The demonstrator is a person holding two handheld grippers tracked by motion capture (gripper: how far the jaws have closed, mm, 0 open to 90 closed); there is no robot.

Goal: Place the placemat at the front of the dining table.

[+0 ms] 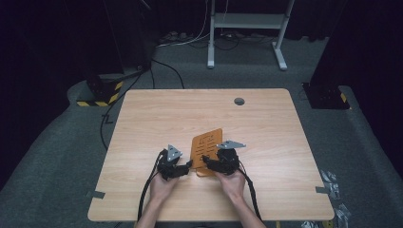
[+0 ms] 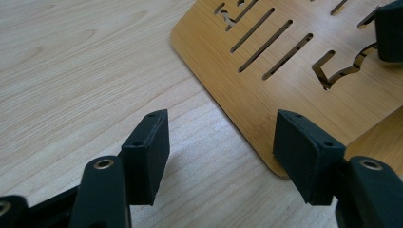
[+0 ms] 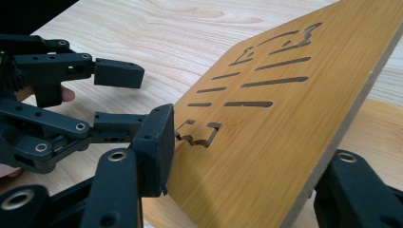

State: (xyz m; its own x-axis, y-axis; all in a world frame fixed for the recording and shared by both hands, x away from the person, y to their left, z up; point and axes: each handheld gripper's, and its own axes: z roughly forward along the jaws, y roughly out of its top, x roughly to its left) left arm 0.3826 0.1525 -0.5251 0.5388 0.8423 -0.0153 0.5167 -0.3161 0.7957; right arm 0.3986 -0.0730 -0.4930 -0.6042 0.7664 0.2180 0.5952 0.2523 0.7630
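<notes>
A bamboo board (image 1: 206,145) with cut slots lies near the front middle of the wooden table (image 1: 266,123). My left gripper (image 1: 189,166) sits at the board's near left corner. In the left gripper view it (image 2: 221,142) stands open over bare table, its right pad beside the board (image 2: 266,95) corner. My right gripper (image 1: 205,161) reaches in from the board's right side. In the right gripper view the board (image 3: 285,118) tilts between the jaws of the right gripper (image 3: 247,156): one pad lies at its top face, the other jaw sits under its raised edge. The jaws stand wide apart.
A second bamboo piece (image 3: 380,123) lies under the board's raised side. The table has a round cable hole (image 1: 239,101) at the back and tape tabs (image 1: 95,194) at its side edges. A white desk frame (image 1: 247,21) stands on the floor beyond.
</notes>
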